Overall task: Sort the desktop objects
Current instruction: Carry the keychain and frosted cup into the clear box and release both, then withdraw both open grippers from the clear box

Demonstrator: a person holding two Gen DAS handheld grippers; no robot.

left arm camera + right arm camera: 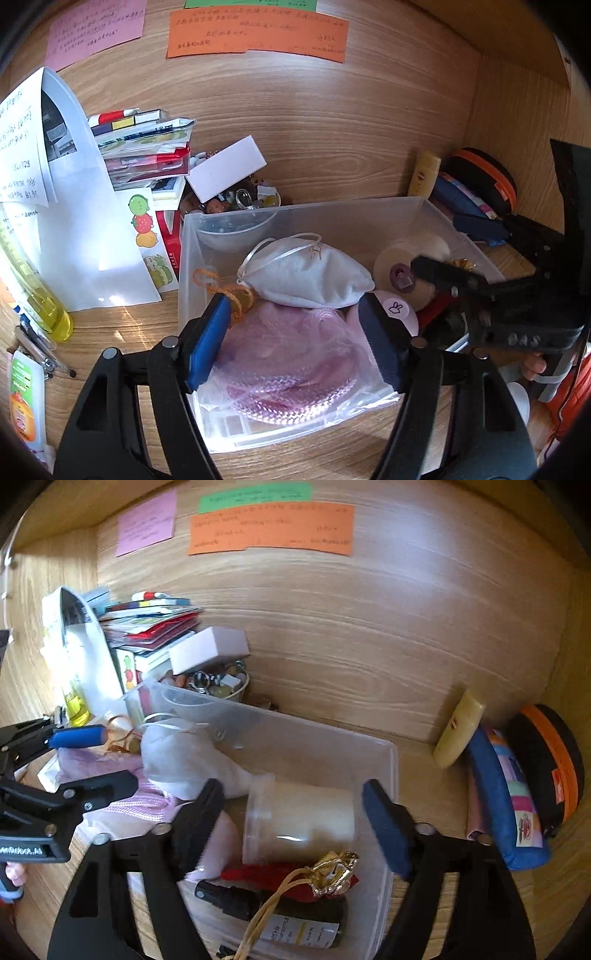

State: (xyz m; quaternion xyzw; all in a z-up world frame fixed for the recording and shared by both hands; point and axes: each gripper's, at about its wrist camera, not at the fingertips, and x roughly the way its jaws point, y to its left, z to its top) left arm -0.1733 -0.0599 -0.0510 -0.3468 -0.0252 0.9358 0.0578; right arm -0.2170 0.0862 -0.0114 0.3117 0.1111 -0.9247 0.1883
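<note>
A clear plastic bin (192, 258) sits on the wooden desk. It holds a white drawstring pouch (306, 273), a pink bagged cord (291, 373), a clear jar (299, 819), a dark spray bottle (295, 919) and a red and gold charm (332, 871). My left gripper (291, 328) is open over the pink bag, holding nothing. My right gripper (291, 819) is open with its fingers either side of the jar, not closed on it. The right gripper also shows in the left wrist view (443, 273), and the left gripper in the right wrist view (96, 757).
A stack of books and papers (144, 147) and a white box (225, 170) stand behind the bin at left. A yellow bottle (48, 314) stands at far left. A cream tube (458, 731), a blue pouch (506, 805) and an orange-black case (550, 764) lie at right.
</note>
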